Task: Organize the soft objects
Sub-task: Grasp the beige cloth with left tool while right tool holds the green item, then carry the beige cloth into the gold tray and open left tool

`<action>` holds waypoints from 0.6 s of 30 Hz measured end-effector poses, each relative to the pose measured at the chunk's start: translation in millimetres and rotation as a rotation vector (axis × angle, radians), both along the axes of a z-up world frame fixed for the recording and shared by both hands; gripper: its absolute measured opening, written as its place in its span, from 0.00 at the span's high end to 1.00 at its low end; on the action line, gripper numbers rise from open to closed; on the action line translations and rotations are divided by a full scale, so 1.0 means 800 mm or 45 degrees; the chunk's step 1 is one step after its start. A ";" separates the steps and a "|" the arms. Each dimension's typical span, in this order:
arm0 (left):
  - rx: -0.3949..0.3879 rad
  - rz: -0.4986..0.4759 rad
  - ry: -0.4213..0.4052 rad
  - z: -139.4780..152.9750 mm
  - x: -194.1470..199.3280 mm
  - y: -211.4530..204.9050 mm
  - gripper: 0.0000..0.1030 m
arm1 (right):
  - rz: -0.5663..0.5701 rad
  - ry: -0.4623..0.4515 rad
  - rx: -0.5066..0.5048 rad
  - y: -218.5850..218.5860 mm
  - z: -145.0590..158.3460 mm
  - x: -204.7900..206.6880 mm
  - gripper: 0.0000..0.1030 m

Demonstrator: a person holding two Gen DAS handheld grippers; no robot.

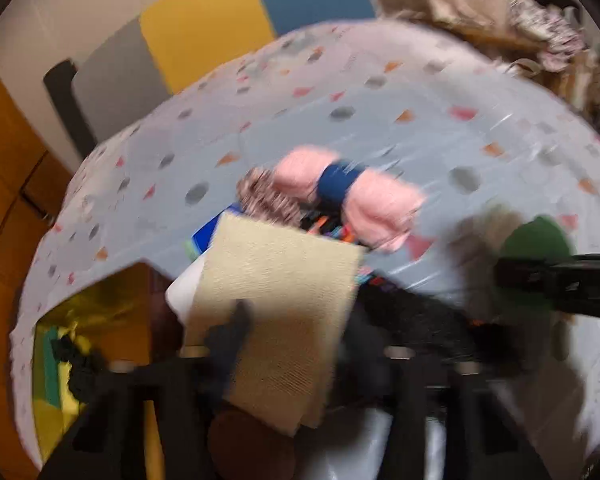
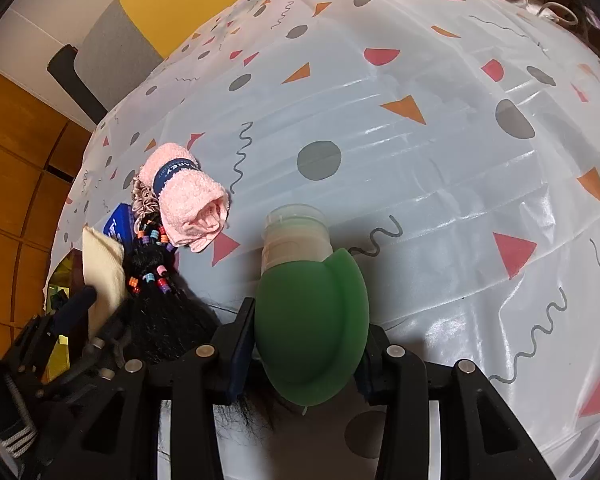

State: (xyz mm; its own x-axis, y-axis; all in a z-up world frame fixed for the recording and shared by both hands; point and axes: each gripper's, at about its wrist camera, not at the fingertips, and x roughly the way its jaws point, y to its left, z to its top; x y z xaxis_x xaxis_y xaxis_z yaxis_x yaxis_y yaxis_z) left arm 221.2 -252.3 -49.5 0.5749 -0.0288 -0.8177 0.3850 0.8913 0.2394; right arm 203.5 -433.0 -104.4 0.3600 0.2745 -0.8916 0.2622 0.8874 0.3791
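My right gripper [image 2: 306,344] is shut on a green soft squeeze bottle [image 2: 312,328] with a clear cap [image 2: 296,228], held just above the patterned table. My left gripper [image 1: 292,344] is shut on a folded cream cloth [image 1: 280,316]; the left view is motion-blurred. A rolled pink towel [image 2: 192,208] with a navy band lies on the table at the left, also in the left wrist view [image 1: 352,196]. A black wig with coloured beads [image 2: 160,300] lies beside it, next to a frilly scrunchie [image 2: 142,200] and a blue packet [image 2: 118,224].
The table wears a white plastic cover [image 2: 420,160] with coloured shapes. A dark chair [image 2: 76,80] stands at the far left edge. Beige fabric and clutter [image 1: 500,8] sit at the far right. A yellow container [image 1: 80,320] is below the table's near corner.
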 end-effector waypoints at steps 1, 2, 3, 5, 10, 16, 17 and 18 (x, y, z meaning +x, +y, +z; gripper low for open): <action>-0.006 -0.014 -0.010 0.004 -0.003 -0.001 0.83 | 0.000 0.000 -0.003 0.000 0.000 0.000 0.58; -0.006 -0.022 -0.033 0.010 -0.006 -0.001 0.87 | 0.001 0.001 -0.009 0.001 -0.001 0.000 0.58; -0.010 -0.034 -0.057 0.015 -0.010 -0.001 0.90 | 0.005 0.005 -0.017 0.002 -0.001 0.001 0.58; -0.028 -0.046 -0.092 0.024 -0.017 0.002 0.91 | 0.026 0.006 -0.046 0.006 0.000 0.002 0.58; -0.183 0.005 -0.126 0.054 -0.025 0.032 0.94 | 0.068 -0.003 -0.115 0.014 0.001 0.002 0.58; -0.356 0.042 -0.132 0.083 -0.039 0.068 0.95 | 0.064 -0.016 -0.121 0.014 0.001 0.002 0.59; -0.384 0.048 -0.128 0.087 -0.041 0.074 0.95 | 0.064 -0.019 -0.123 0.014 0.001 0.002 0.60; -0.409 0.053 -0.124 0.091 -0.043 0.078 0.95 | 0.065 -0.021 -0.126 0.014 0.001 0.001 0.60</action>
State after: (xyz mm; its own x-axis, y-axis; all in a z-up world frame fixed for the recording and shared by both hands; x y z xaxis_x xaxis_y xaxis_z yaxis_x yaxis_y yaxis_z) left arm 186.8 -189.6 23.0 0.6559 -0.2511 -0.7119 0.3360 0.9416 -0.0225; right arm 204.6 -422.2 -103.8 0.3628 0.2040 -0.9093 0.2104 0.9326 0.2931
